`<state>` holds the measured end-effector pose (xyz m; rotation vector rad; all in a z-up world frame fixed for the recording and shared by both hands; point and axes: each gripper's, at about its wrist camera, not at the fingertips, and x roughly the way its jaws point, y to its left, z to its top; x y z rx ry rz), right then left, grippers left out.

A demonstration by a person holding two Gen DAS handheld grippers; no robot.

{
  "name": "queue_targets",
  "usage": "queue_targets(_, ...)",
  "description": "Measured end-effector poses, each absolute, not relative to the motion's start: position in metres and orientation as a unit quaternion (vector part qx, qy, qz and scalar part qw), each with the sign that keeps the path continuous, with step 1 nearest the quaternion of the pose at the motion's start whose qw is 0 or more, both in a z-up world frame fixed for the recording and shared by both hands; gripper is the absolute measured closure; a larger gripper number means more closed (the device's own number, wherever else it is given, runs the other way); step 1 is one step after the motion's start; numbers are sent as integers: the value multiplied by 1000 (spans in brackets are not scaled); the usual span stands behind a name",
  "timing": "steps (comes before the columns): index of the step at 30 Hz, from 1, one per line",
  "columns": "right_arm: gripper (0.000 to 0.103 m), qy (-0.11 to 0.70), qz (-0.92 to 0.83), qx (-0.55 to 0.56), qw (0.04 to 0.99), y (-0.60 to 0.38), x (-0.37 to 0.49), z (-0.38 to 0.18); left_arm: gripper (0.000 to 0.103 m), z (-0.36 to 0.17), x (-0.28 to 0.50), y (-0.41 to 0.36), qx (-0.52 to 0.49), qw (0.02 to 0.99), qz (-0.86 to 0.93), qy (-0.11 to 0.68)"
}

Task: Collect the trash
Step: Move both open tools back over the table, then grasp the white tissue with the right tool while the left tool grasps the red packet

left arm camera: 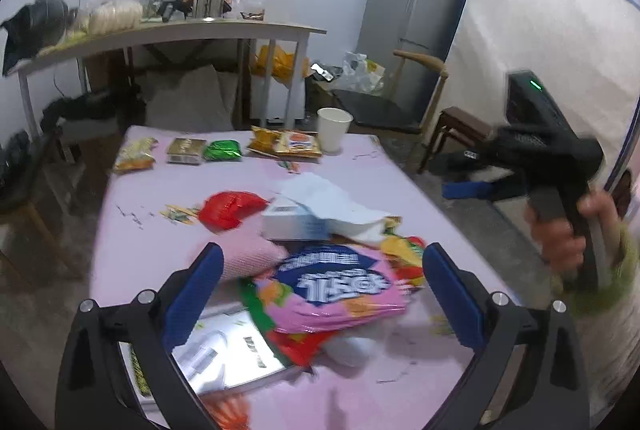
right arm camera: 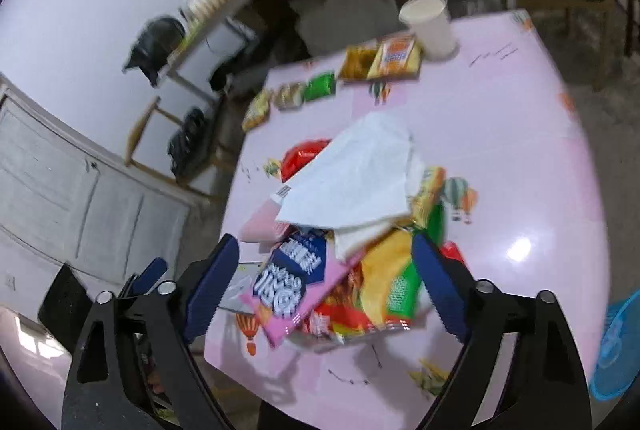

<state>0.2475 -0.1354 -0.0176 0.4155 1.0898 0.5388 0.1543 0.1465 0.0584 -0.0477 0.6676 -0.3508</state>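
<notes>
Trash (right arm camera: 352, 250) sits heaped near the middle of the pink table (right arm camera: 520, 157): a pink snack bag (left arm camera: 332, 286) with blue lettering on top at the near side, yellow and green wrappers (right arm camera: 396, 282) under it, a white tissue (right arm camera: 360, 173) draped over the far part, a red wrapper (left arm camera: 230, 209) and a small white box (left arm camera: 296, 222) behind. Further back, along the far edge, lies a row of small packets (left arm camera: 224, 149) beside a white paper cup (left arm camera: 333, 127), well apart from the heap. My left gripper (left arm camera: 320, 294) is spread wide with nothing between the pads, and the pink bag shows right between the blue fingers (left arm camera: 196, 294), just below and ahead of them. My right gripper (right arm camera: 324, 290) is also spread and empty, its fingers framing the same pile from the other side, with the green-and-yellow wrapper close to its right pad (right arm camera: 438, 286). In the left view my right hand (left arm camera: 560, 238) on its handle is off the right edge of the table. Both views are smeared, so I cannot tell whether any pad is touching a wrapper yet. To do this step well, I judge I should settle one gripper over a single top item, the pink bag, and come down with the pads either side of a raised edge, since flat foil will slide. The tissue is loose and may drag along with whatever I lift. A blue basket (right arm camera: 616, 350) shows at the right edge of the right view; it may be the bin.
</notes>
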Motion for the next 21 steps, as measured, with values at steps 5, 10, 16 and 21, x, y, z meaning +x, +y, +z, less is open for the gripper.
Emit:
queue_targets(5,24,575,228,161,769,-90,299,-35,6,51,174,154,-25,926,-172,335)
queue_targets(10,41,630,185,135,742,-64,331,-60,13,44,190,157,-37,919,-177,350)
queue_targets(16,89,647,190,158,721,-68,335,-72,17,44,206,170,-77,904,-197,371)
queue_targets(21,102,632,194,191,726,-82,332,-68,17,49,210,178,-83,905,-189,373)
